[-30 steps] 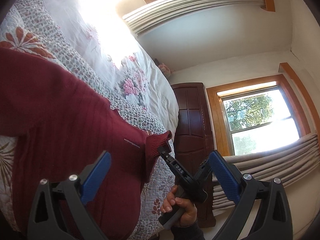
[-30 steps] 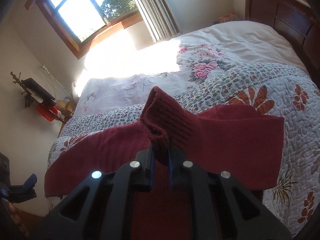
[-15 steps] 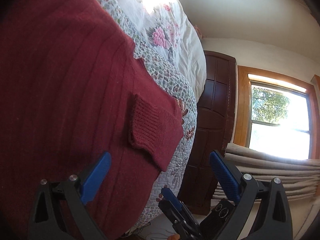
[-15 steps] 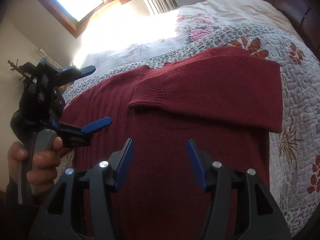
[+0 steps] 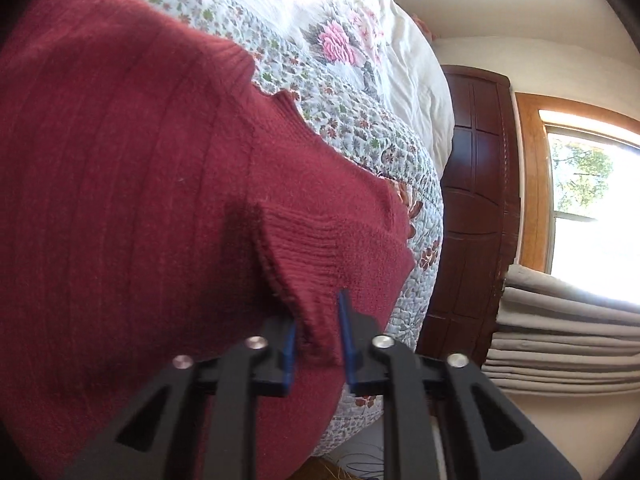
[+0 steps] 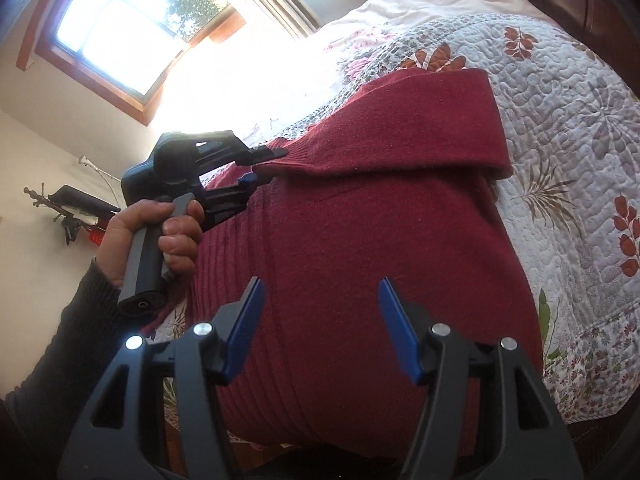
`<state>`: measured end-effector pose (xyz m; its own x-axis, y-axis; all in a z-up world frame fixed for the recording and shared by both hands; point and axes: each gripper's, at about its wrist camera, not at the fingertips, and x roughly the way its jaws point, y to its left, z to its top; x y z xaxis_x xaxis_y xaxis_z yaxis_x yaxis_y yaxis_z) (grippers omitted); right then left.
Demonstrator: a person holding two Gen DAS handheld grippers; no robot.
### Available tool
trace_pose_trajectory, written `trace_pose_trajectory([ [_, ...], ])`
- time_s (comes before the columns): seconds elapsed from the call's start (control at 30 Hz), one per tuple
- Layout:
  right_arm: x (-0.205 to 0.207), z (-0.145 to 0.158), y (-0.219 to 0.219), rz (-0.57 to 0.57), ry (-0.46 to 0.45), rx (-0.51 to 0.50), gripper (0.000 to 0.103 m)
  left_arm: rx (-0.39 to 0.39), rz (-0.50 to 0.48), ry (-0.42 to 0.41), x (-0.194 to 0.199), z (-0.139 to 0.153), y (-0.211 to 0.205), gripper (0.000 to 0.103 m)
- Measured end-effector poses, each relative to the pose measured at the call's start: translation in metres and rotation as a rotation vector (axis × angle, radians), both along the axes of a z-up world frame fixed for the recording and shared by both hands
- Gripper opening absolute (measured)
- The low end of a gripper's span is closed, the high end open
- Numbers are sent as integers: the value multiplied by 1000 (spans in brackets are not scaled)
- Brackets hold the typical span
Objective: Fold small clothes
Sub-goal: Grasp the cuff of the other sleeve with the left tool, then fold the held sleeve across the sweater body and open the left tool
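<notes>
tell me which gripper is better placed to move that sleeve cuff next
Left. The left gripper is already closed on the ribbed cuff of the red sweater, while the right gripper hangs open above the body, off the sleeve.

One red sweater [image 6: 360, 240], one quilt [image 6: 560, 128], two claws, two windows.

Covering the bed, a quilted bedspread [image 6: 568, 128] printed with rust-coloured leaves and small flowers; beyond it, a white duvet [image 5: 384, 44] with pink blooms. At the bed's end, a dark wooden board [image 5: 472, 200] with panels. Two wood-framed windows [image 6: 132, 28], sunlit, showing green trees; pale folded curtains [image 5: 568, 340] below one. Cream walls [image 6: 36, 184].
</notes>
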<state>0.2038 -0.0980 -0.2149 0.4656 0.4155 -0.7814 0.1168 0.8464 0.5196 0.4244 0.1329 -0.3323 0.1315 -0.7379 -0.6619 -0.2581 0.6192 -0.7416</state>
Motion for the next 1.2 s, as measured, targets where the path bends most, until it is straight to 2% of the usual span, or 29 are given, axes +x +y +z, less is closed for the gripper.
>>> trace_pose_trajectory([
  [0.07, -2, 3, 0, -4, -6, 2, 60, 20, 6, -21, 0, 4, 3, 9],
  [0.17, -9, 4, -1, -18, -8, -5, 60, 6, 5, -63, -1, 19, 9, 9],
  [0.37, -20, 6, -7, -51, -5, -5, 60, -41, -25, -226, -8, 88, 38, 8],
  [0.5, -22, 4, -8, -57, 4, 1, 60, -43, -25, -326, -9, 136, 65, 8],
  [0.67, -21, 4, -8, -53, 5, 9, 60, -18, 7, -382, -17, 165, 109, 8],
  [0.8, -19, 3, -7, -48, 9, 8, 61, 7, 51, -379, -23, 165, 147, 8],
  [0.9, -17, 2, -6, -42, 16, 4, 61, 13, 73, -350, -25, 150, 168, 8],
  [1.2, -12, 1, -1, -21, 31, -3, 61, 46, 130, -205, -40, 62, 199, 8],
])
